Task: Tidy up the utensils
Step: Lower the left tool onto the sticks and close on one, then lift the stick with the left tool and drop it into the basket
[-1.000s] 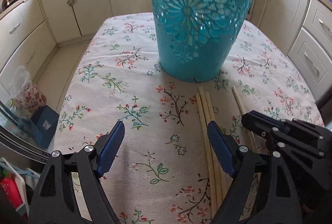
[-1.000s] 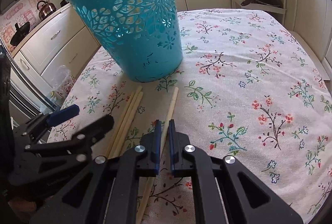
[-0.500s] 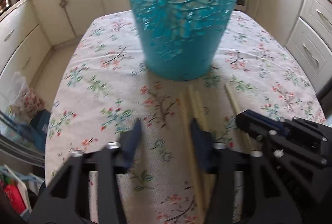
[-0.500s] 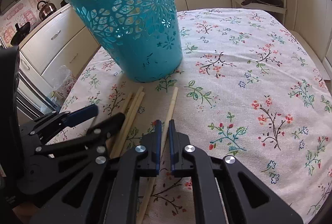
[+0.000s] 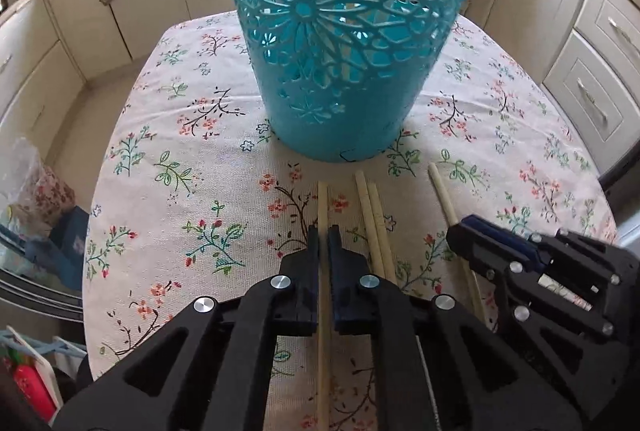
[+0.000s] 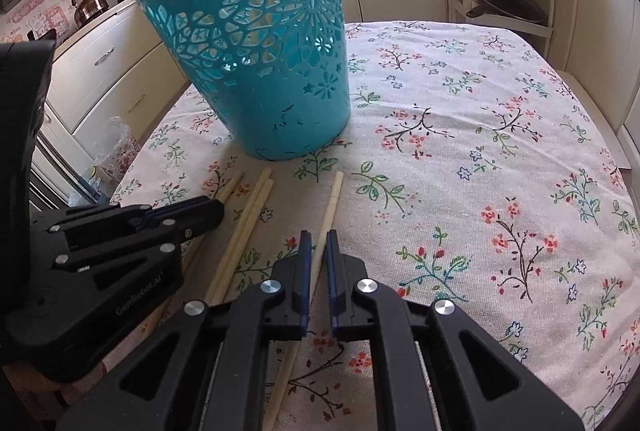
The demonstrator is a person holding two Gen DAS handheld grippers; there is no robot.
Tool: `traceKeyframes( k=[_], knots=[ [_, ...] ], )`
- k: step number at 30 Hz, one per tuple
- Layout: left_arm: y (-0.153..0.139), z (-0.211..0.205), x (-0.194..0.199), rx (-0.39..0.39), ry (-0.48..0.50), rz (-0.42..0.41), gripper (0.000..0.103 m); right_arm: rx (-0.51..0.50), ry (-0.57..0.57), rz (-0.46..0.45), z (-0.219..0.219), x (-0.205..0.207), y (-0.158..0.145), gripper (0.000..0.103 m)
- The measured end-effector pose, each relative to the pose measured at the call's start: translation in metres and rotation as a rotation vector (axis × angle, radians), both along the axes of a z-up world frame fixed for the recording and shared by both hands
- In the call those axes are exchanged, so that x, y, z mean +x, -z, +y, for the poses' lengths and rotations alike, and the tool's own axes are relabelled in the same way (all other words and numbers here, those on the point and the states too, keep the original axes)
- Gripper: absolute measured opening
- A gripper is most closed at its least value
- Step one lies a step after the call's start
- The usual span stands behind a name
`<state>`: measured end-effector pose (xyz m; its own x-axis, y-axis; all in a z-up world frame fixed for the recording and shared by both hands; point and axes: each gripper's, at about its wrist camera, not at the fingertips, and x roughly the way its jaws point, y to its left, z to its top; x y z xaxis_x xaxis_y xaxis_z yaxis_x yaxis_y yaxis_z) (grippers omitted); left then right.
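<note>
Lying beside one basket (image 5: 340,71): four chopsticks (image 5: 374,223), each gripper (image 5: 323,235) clamping one.

table (image 6: 500,135): floral cloth | on it: teal basket (image 6: 256,47), chopsticks (image 6: 248,227)

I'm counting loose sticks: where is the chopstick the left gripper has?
In the left wrist view, that chopstick runs between the left gripper fingers, on the tablecloth before the teal basket, left of two others.

bright soft daylight, faint shadows, sharp focus, strong fisheye bending and dark corners at edges
</note>
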<state>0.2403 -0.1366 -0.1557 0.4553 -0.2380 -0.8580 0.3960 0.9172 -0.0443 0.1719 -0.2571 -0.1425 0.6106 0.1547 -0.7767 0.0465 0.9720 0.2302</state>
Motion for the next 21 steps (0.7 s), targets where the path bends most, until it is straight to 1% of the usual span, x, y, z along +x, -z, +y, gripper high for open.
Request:
traceKeyframes(
  k=[3, 5, 6, 8, 10, 11, 14, 17, 20, 21],
  knots=[
    [-0.004, 0.016, -0.004, -0.091, -0.019, -0.005, 0.004, 0.002, 0.002, -0.005, -0.001, -0.001, 0.001, 0.008],
    [-0.016, 0.034, -0.011, -0.189, -0.024, -0.042, 0.005, 0.009, 0.006, -0.008, -0.001, -0.002, 0.001, 0.008],
    [-0.022, 0.041, -0.013, -0.217, -0.026, -0.06, 0.005, 0.011, 0.007, -0.009, -0.001, -0.002, 0.001, 0.008],
    [-0.041, 0.06, -0.017, -0.3, -0.04, -0.104, 0.005, 0.017, 0.011, -0.01, -0.002, -0.003, 0.001, 0.008],
    [-0.059, 0.072, -0.017, -0.355, -0.05, -0.141, 0.005, 0.024, 0.014, -0.012, -0.003, -0.003, 0.002, 0.008],
    [-0.073, 0.08, -0.017, -0.389, -0.056, -0.171, 0.005, 0.025, 0.015, -0.012, -0.003, -0.004, 0.001, 0.008],
    [-0.106, 0.089, -0.015, -0.456, -0.052, -0.236, 0.005, 0.03, 0.015, -0.013, -0.005, -0.004, 0.002, 0.008],
    [-0.149, 0.09, -0.009, -0.52, -0.041, -0.335, 0.005, 0.038, 0.017, -0.014, -0.007, -0.005, 0.003, 0.008],
    [-0.18, 0.083, 0.006, -0.556, -0.044, -0.409, 0.005, 0.044, 0.017, -0.015, -0.008, -0.006, 0.002, 0.008],
    [-0.186, 0.082, 0.011, -0.565, -0.048, -0.421, 0.005, 0.048, 0.017, -0.015, -0.008, -0.006, 0.002, 0.008]
  ],
)
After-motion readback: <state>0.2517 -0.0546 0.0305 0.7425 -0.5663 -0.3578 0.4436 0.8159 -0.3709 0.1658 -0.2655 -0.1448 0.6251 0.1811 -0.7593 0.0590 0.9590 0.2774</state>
